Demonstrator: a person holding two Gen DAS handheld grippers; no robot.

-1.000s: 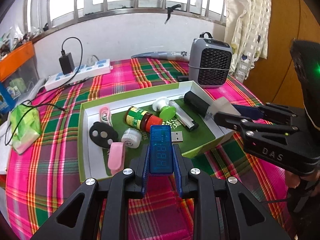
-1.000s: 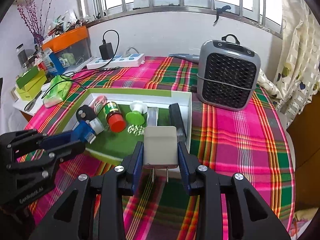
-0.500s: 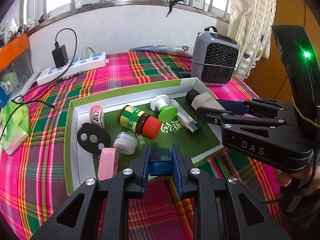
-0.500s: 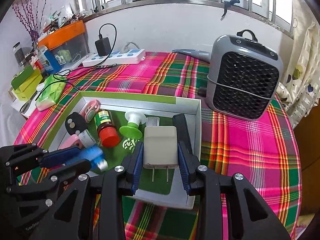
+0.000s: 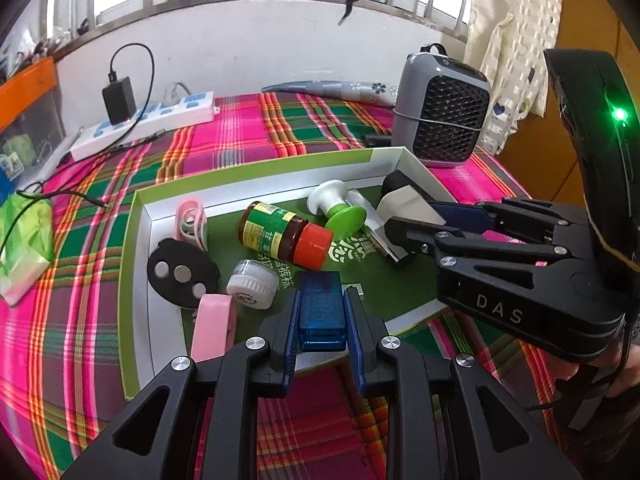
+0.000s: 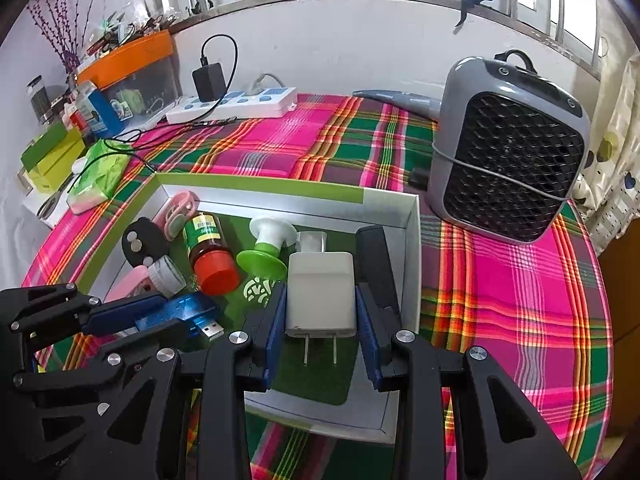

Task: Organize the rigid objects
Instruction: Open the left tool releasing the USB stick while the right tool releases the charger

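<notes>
Over the tray (image 6: 410, 248), each gripper clamps something: USB tester (image 5: 322, 312), charger (image 6: 320, 294).

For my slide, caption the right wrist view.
Right tongs hold white charger over green tray; left tongs grip blue USB tester.

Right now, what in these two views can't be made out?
- Blue USB meter: display digits blurred, left wrist view.
- Black bar in the tray: near end hidden behind white charger and right gripper.
- Jar label: too small.
</notes>
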